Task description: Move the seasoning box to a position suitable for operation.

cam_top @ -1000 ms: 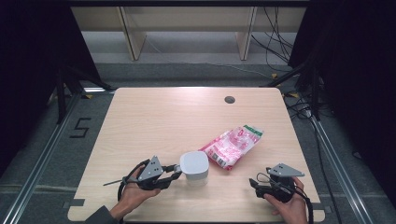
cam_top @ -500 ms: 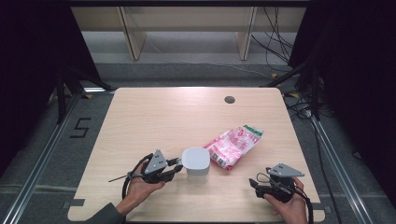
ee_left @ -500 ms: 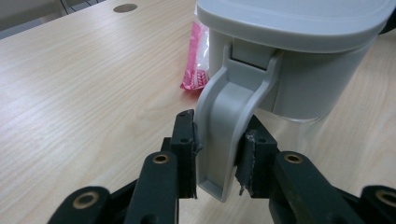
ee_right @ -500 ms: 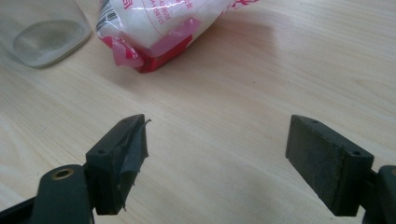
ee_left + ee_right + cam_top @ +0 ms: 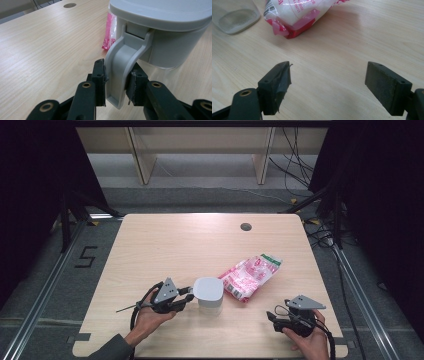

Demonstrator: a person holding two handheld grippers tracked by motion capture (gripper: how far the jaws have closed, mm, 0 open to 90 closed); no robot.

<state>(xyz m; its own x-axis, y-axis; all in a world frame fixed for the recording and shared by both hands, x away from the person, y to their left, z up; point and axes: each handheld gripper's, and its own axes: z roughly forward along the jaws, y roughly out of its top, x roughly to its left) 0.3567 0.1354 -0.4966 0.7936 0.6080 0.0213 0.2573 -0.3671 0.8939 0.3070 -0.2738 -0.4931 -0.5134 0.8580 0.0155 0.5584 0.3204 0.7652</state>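
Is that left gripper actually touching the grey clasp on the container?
Touching. In the left gripper view, the left gripper has both pads pressed against the sides of the grey clasp.

A clear container (image 5: 208,296) with a grey lid (image 5: 160,11) stands upright on the tabletop (image 5: 165,245), toward its near edge. A grey latch handle (image 5: 122,65) hangs down its side from the lid. Just to its right lies a pink and white plastic bag (image 5: 250,276), flat, angled away.
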